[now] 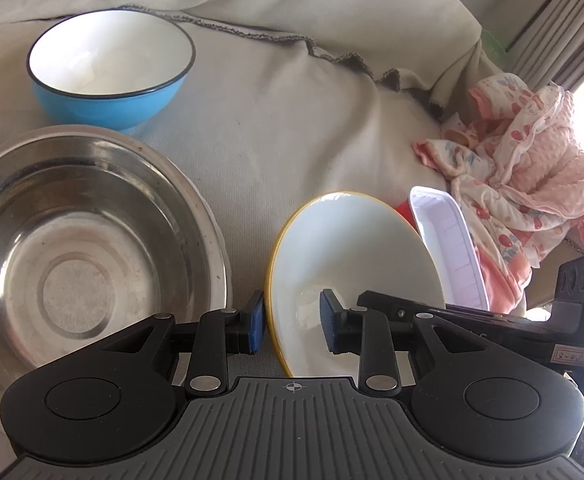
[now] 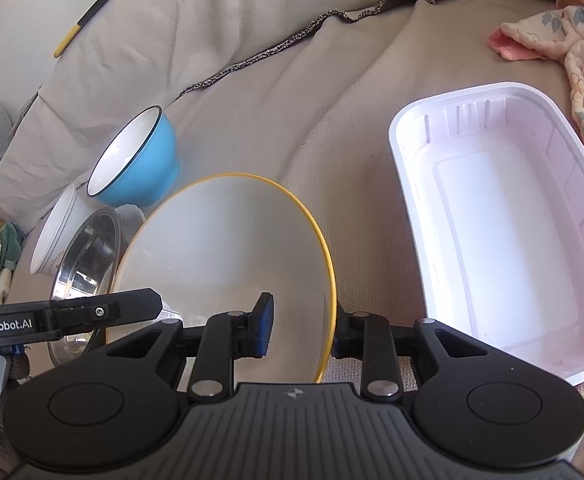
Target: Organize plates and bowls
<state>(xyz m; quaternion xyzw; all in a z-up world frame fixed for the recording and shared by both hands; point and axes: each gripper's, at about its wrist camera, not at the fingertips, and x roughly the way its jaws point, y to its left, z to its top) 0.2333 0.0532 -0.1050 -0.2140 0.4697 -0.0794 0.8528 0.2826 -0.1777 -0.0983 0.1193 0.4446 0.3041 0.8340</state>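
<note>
The yellow-rimmed plate (image 2: 228, 264), tilted on edge at the lower centre of both views, is the piece in hand: the step looks like carrying it to a stack, probably the steel bowl (image 1: 84, 256) at lower left or the blue bowl (image 1: 108, 76) at upper left. The right gripper (image 2: 301, 330) is clamped narrow on the plate's rim, one pad inside, one outside. The left gripper (image 1: 292, 328) straddles the opposite rim, jaws partly apart; whether its pads press I cannot tell. Next calls for a steady, level lowering. A white tray (image 2: 503, 232) lies to the right.
</note>
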